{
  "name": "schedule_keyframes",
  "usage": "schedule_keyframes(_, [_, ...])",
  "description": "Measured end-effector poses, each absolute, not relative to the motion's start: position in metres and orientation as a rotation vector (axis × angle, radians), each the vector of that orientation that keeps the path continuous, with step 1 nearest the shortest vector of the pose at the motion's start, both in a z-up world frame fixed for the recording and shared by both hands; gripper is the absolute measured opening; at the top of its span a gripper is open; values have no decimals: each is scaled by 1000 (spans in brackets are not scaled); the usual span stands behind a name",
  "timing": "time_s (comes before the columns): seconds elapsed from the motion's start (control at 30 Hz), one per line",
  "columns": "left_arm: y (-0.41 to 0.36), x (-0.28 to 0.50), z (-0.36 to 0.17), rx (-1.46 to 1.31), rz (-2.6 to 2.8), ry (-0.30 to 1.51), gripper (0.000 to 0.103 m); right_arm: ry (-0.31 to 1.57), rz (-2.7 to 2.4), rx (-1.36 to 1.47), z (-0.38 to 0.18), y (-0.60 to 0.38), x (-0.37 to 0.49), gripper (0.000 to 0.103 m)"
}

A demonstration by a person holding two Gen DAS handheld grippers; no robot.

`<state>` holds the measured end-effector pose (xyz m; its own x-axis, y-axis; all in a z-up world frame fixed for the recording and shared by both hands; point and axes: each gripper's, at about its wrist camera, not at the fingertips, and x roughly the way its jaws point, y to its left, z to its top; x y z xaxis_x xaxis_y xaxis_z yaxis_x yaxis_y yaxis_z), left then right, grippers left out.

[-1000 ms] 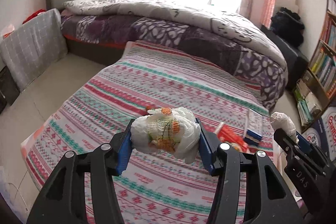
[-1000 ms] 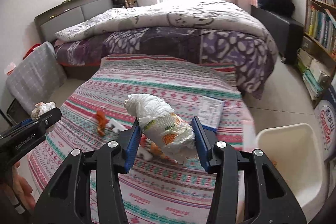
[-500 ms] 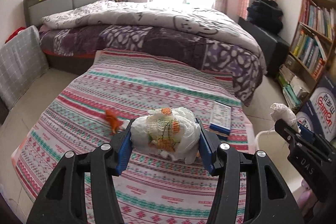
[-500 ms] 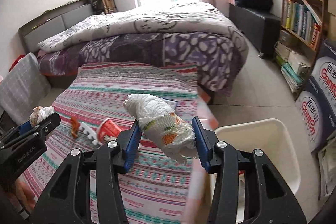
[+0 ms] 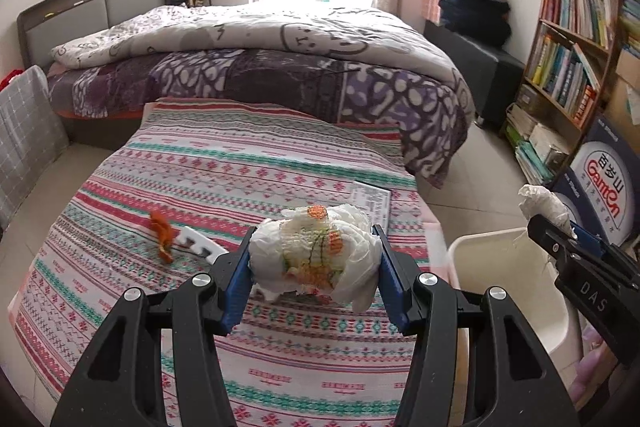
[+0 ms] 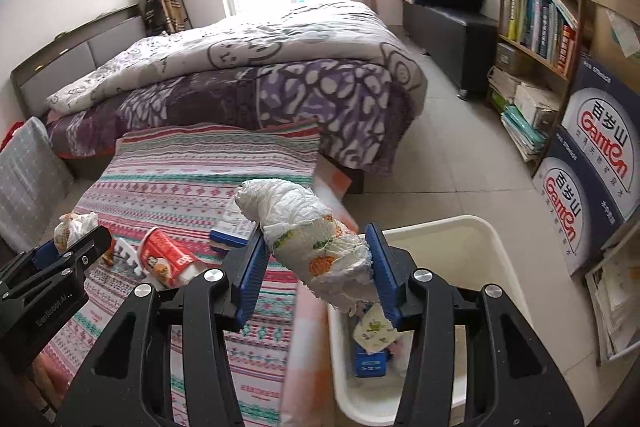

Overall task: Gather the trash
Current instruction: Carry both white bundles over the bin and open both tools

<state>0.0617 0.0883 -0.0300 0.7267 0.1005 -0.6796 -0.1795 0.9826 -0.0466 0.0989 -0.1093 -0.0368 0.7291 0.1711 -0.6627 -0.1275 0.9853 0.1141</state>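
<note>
- Your left gripper [image 5: 314,263]: its blue pads are clenched on a balled-up white diaper [image 5: 316,251] with orange and green print, held above the striped blanket [image 5: 224,171].
- Your right gripper [image 6: 318,267]: its pads grasp a second rolled diaper [image 6: 308,227], which tilts up and to the left out of the jaws; its lower end hangs over the near-left part of the cream bin [image 6: 492,251].
- The bin stands on the tiled floor [image 6: 452,155] just beside the blanket's right edge. Inside it lie a blue box [image 6: 372,361] and a small printed wrapper [image 6: 374,331].
- Trash lying on the blanket: a red paper cup [image 6: 168,257] on its side, an orange scrap [image 5: 162,233] touching a white notched strip [image 5: 200,247], and a flat blue-and-white box [image 6: 234,227] near the blanket's right edge.
- In the left view, your right gripper shows at the far right, over the bin's far rim, with the white end of its diaper sticking up.
- Background: a bed with a purple-and-white quilt [image 5: 280,67] beyond the blanket, a bookshelf [image 6: 536,7] and printed cartons [image 6: 592,155] along the right wall.
</note>
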Motion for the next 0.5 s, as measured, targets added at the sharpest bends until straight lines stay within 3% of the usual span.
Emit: schedule_keyframes(0.5, [28,74,-41,-58,66,756,54,773,29,107,-47,-176,104,46])
